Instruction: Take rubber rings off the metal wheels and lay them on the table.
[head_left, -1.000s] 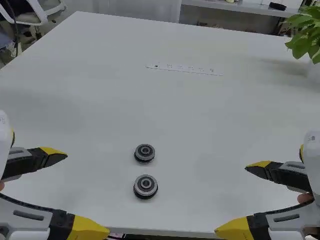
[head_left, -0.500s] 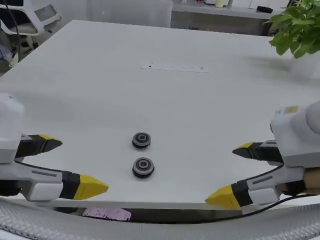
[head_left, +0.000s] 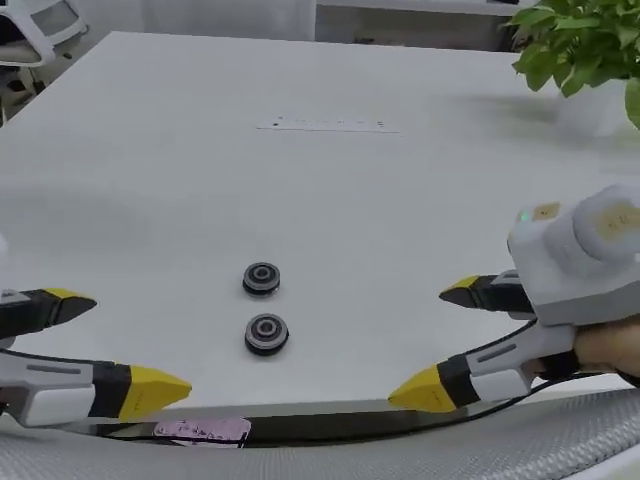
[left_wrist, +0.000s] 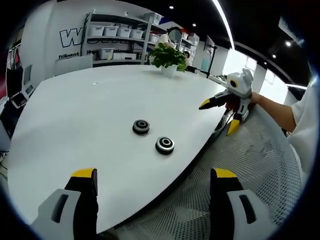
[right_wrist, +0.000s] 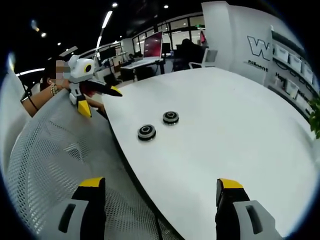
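Two metal wheels with black rubber rings lie flat on the white table (head_left: 330, 200). The nearer wheel (head_left: 266, 333) (left_wrist: 164, 144) (right_wrist: 146, 132) sits close to the front edge; the farther wheel (head_left: 261, 279) (left_wrist: 141, 126) (right_wrist: 170, 117) lies just behind it. My left gripper (head_left: 115, 345) (left_wrist: 154, 175) is open at the table's front left edge, well left of the wheels, holding nothing. My right gripper (head_left: 445, 340) (right_wrist: 160, 186) is open at the front right edge, apart from both wheels, with nothing between its jaws.
A flush socket strip (head_left: 325, 126) is set in the table's far middle. A potted plant (head_left: 575, 45) stands at the back right. A pink label (head_left: 200, 431) is stuck under the front edge. An office chair (head_left: 35, 25) stands at the back left.
The head camera has tilted and shifted, so the wheels appear lower and further left. Both grippers have drawn back slightly toward the table's front edge, still open.
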